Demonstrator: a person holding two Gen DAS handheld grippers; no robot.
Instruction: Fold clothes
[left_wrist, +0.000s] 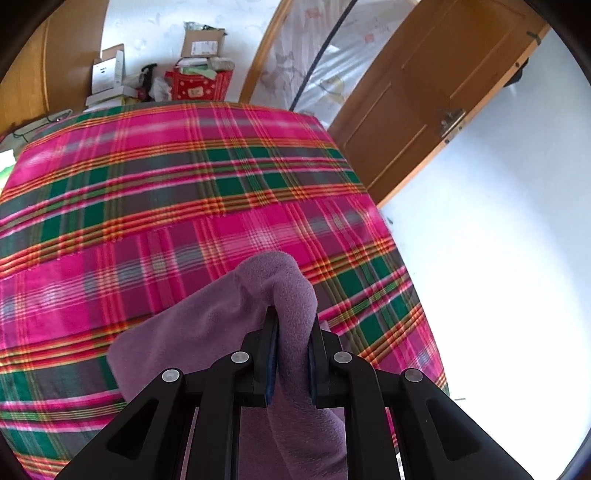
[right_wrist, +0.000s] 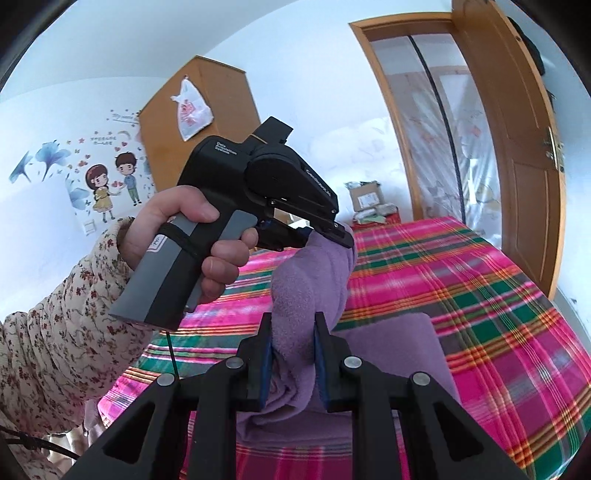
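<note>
A purple fleece garment (left_wrist: 221, 317) is held up over a bed covered with a pink and green plaid blanket (left_wrist: 166, 177). My left gripper (left_wrist: 292, 325) is shut on a bunched edge of it. My right gripper (right_wrist: 293, 328) is shut on another bunched part of the same garment (right_wrist: 310, 280). In the right wrist view the left gripper (right_wrist: 328, 234) is up and close ahead, held by a hand in a floral sleeve, with the fleece hanging between the two grippers. A flat part of the garment (right_wrist: 399, 354) rests on the blanket (right_wrist: 480, 295) below.
Cardboard boxes and a red bag (left_wrist: 199, 79) are piled past the far end of the bed. A wooden door (left_wrist: 436, 103) stands open to the right, next to a plastic-curtained doorway (right_wrist: 439, 140). A wooden cupboard (right_wrist: 199, 122) stands against the white wall.
</note>
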